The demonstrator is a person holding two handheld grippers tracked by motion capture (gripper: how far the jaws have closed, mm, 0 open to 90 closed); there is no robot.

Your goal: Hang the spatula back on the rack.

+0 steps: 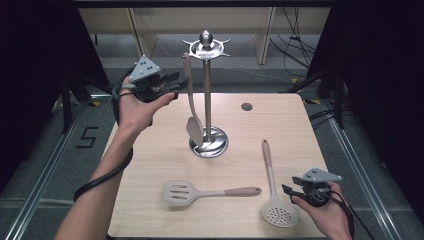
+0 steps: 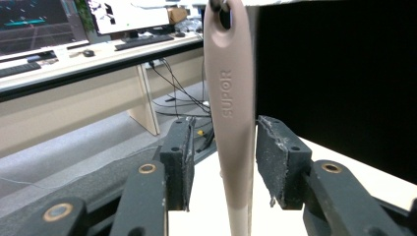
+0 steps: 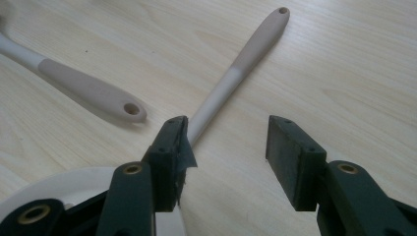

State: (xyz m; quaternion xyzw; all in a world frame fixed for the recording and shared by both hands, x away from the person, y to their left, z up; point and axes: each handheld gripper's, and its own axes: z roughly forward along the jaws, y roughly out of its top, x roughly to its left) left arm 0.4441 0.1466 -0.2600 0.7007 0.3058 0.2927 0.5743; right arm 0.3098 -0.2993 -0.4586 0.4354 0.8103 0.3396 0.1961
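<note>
High view: the left tool [image 1: 176,81] is held up beside the top of the utensil stand [image 1: 206,95], its jaws around the upper handle of a spoon [image 1: 191,102] that hangs from one of the stand's top hooks, bowl down just above the round base; the spoon seems to hang by its own eyelet, so the work looks like hanging utensils on the rack, with this one just delivered. On the bench [image 1: 295,130] lie a slotted turner [image 1: 200,192] near the front edge and a skimmer [image 1: 274,187] whose handle points away from the person, both well apart from the stand. The right tool [image 1: 286,189] rests low at the front right, just beside the skimmer's perforated head. Left gripper view: the spoon handle [image 2: 231,123] stands upright between the pads, a gap on the left side and the right pad very near or perhaps grazing it, hard to tell at this angle; the jaws are spread rather than pinching, so the hook bears the weight. Right gripper view: the right tool [image 3: 228,142] is spread wide and holds nothing, poised over the bench beside the skimmer handle [image 3: 236,64], which runs past the left pad, with the turner handle [image 3: 88,91] lying off to the left; it looks placed for picking up the skimmer next
</note>
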